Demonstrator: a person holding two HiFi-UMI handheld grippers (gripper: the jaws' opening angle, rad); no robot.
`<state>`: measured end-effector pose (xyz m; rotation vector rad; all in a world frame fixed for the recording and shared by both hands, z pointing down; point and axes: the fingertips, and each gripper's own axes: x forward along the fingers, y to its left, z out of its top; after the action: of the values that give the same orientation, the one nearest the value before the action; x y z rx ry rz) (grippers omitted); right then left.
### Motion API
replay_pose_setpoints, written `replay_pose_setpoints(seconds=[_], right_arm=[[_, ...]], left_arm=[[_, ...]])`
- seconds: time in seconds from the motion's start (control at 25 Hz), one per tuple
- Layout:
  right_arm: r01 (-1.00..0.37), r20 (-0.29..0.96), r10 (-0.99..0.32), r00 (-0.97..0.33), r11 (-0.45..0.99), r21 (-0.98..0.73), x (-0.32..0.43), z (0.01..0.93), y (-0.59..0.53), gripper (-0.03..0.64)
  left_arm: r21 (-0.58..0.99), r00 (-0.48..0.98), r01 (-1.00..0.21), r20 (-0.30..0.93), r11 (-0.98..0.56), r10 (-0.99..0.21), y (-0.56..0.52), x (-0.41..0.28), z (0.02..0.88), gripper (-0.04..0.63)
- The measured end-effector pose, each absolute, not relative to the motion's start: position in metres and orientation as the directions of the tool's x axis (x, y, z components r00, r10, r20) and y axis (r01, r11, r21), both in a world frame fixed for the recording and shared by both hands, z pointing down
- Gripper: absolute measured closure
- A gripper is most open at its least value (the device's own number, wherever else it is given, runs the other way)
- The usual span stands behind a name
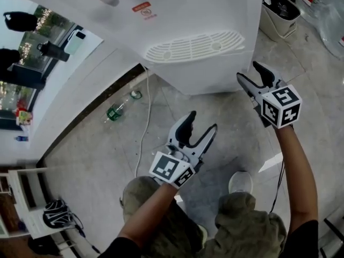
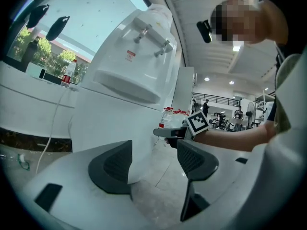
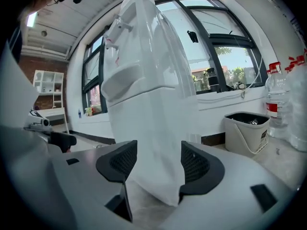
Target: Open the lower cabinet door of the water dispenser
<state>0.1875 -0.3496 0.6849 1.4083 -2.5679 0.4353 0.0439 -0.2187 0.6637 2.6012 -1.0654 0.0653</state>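
A person crouches on the tiled floor before a white water dispenser (image 1: 196,31) that stands at the floor's wall edge under a window, its lower cabinet door (image 2: 108,123) below the drip tray looking flush and shut. The right gripper (image 1: 247,70) hangs near the dispenser's front right corner, its 2 jaws wide and gripping nothing. The left gripper (image 1: 203,121) hangs farther back above the person's knee, equally wide and empty.

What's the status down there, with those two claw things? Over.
Left gripper open, empty; right gripper open, empty. Water dispenser ahead, untouched; lower door looks shut. Cord and bottle on floor beside it, off the path.
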Motion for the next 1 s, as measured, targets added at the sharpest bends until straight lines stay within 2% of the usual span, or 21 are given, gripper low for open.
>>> replay_pose_setpoints(seconds=[0.16,0.36,0.64,1.0], right_arm=[[-0.840,0.265,-0.797,-0.543,0.515,-0.174,0.189,0.683,-0.358,0.367],[-0.812,0.226,-0.782,-0.581,0.574,-0.101,0.179,0.678,-0.364,0.357],[-0.799,0.210,-0.771,-0.601,0.572,-0.188,0.181,0.685,-0.372,0.353],[-0.806,0.211,-0.778,-0.592,0.567,-0.170,0.183,0.684,-0.370,0.353]], left_arm=[[0.287,0.722,-0.689,0.194,-0.666,-0.664,-0.210,0.043,0.673,0.325],[0.297,0.732,-0.679,0.209,-0.671,-0.648,-0.205,0.040,0.677,0.325],[0.297,0.740,-0.672,0.220,-0.678,-0.636,-0.193,0.037,0.681,0.325],[0.302,0.742,-0.670,0.275,-0.678,-0.611,-0.183,0.034,0.692,0.325]])
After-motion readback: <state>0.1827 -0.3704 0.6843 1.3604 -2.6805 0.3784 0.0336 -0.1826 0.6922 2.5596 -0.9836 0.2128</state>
